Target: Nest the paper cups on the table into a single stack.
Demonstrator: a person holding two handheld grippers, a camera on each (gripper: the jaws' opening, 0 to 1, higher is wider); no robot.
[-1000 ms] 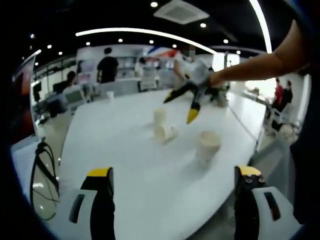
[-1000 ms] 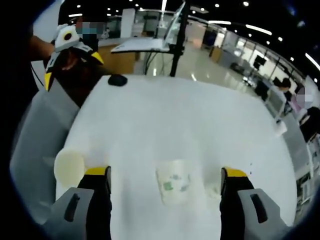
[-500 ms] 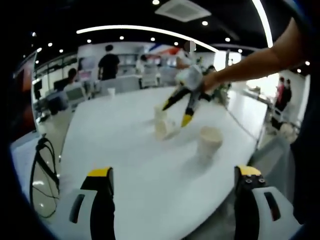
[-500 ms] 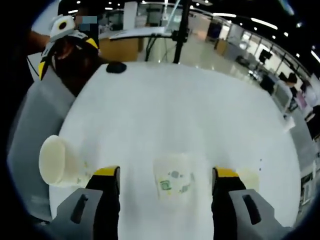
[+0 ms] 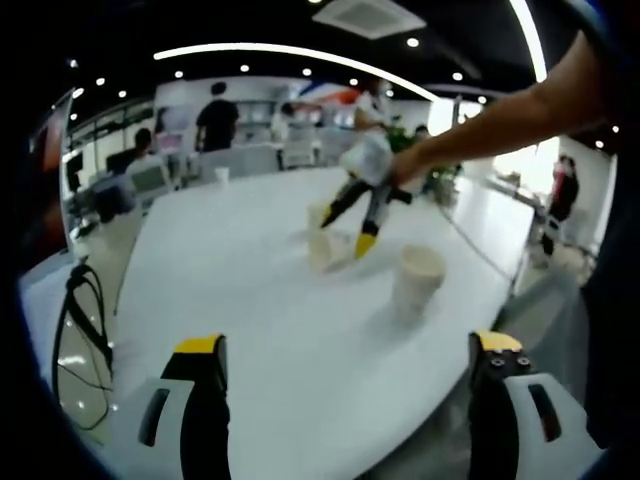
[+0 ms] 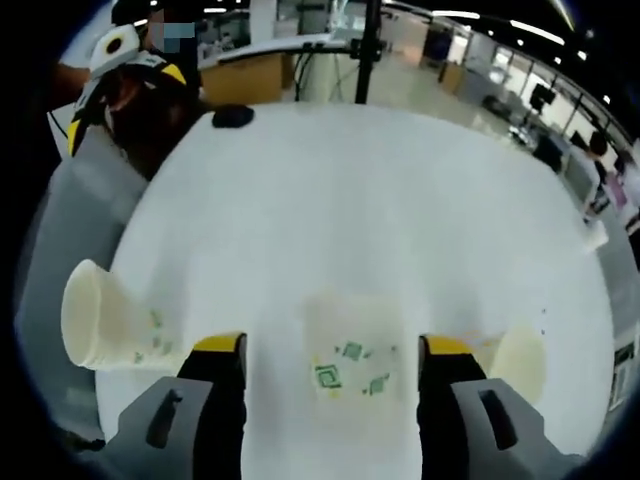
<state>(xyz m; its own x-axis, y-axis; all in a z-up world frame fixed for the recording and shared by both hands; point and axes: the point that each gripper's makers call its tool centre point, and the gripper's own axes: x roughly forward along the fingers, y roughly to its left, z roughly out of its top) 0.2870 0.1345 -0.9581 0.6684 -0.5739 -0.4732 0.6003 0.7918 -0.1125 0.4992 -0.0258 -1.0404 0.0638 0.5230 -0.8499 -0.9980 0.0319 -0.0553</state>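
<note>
Showing the left gripper view first: the left gripper (image 5: 345, 400) hangs released at 6 o'clock above the near edge of the white table (image 5: 250, 330), its yellow-tipped jaws wide apart and holding nothing; at 12 o'clock the right gripper (image 5: 352, 225) reaches in from 2 o'clock on the person's arm (image 5: 500, 125) and straddles a blurred cup (image 5: 320, 245), beside which, toward 11 o'clock, another cup (image 5: 317, 214) seems to stand; an upright cup (image 5: 418, 280) stands apart at 1 o'clock, mouth up; people stand in the room beyond the table.

Turning to the right gripper view: the right gripper (image 6: 330, 350) is unclenched, jaws on either side of the printed cup (image 6: 352, 355) with a clear gap on both sides, so no grasp is yet made; a tipped-over cup (image 6: 110, 322) lies at 9 o'clock, mouth toward the view's left; a third cup (image 6: 520, 362) sits at 3 o'clock, just beyond the right jaw; the left gripper (image 6: 120, 75) shows at 11 o'clock; a dark object (image 6: 232, 116) rests at the table's far edge.

Judged step: seizing the printed cup; to do it well, centre the jaws on the wall, close gently so the paper does not crush, and lift straight before nesting it in a neighbour.
</note>
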